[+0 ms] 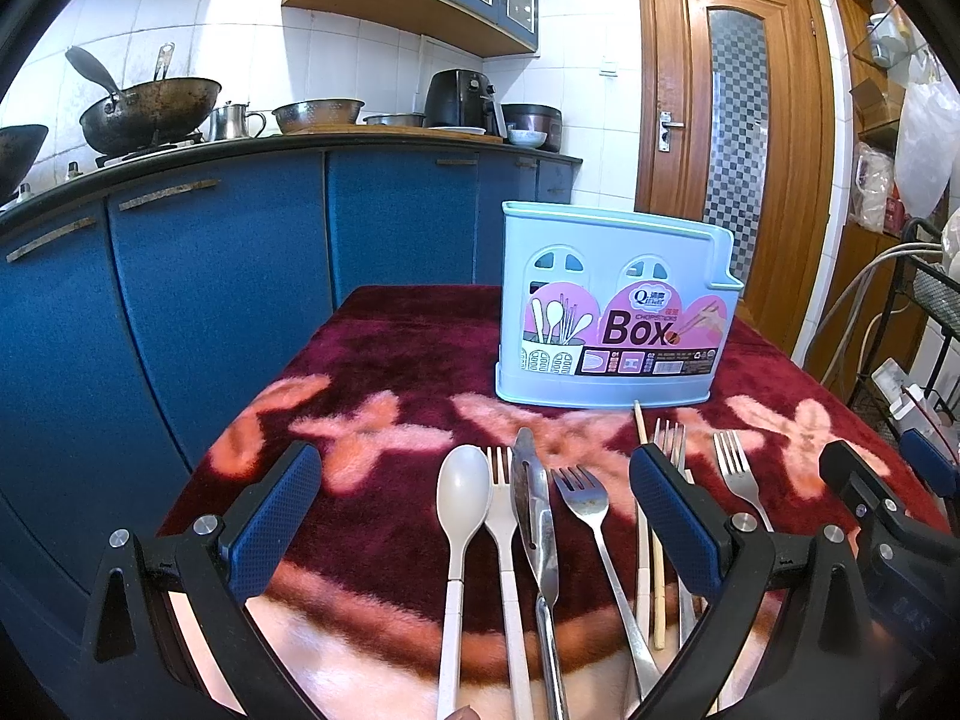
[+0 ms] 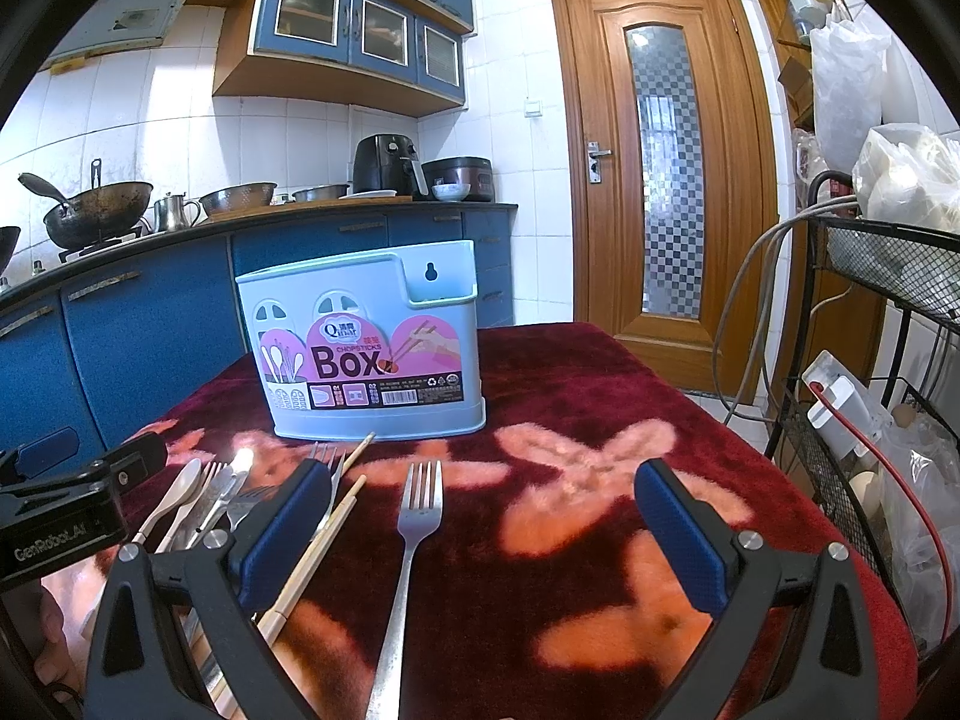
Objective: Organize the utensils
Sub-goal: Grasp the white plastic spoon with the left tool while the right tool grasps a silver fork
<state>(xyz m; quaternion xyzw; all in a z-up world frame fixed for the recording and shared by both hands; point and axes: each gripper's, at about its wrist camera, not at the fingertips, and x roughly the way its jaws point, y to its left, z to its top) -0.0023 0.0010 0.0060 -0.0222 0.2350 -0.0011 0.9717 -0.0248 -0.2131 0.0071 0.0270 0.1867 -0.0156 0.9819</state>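
A light blue chopsticks box [image 1: 612, 306] [image 2: 369, 348] stands upright on the red flowered table cover. In front of it lie several utensils side by side: a cream spoon [image 1: 459, 516] [image 2: 177, 492], a cream fork [image 1: 501, 516], a metal peeler [image 1: 534, 510], a steel fork [image 1: 591, 516], chopsticks [image 1: 651, 516] [image 2: 324, 540] and another steel fork [image 1: 735, 474] [image 2: 414, 534]. My left gripper [image 1: 474, 510] hovers open above the spoon, cream fork and peeler. My right gripper [image 2: 483, 528] is open too, with the lone steel fork between its fingers, untouched.
Blue kitchen cabinets [image 1: 210, 276] with a wok [image 1: 150, 111] and pots on the counter stand left and behind. A wooden door [image 2: 660, 168] is at the back right. A black wire rack [image 2: 870, 396] with bags and cables borders the table's right edge.
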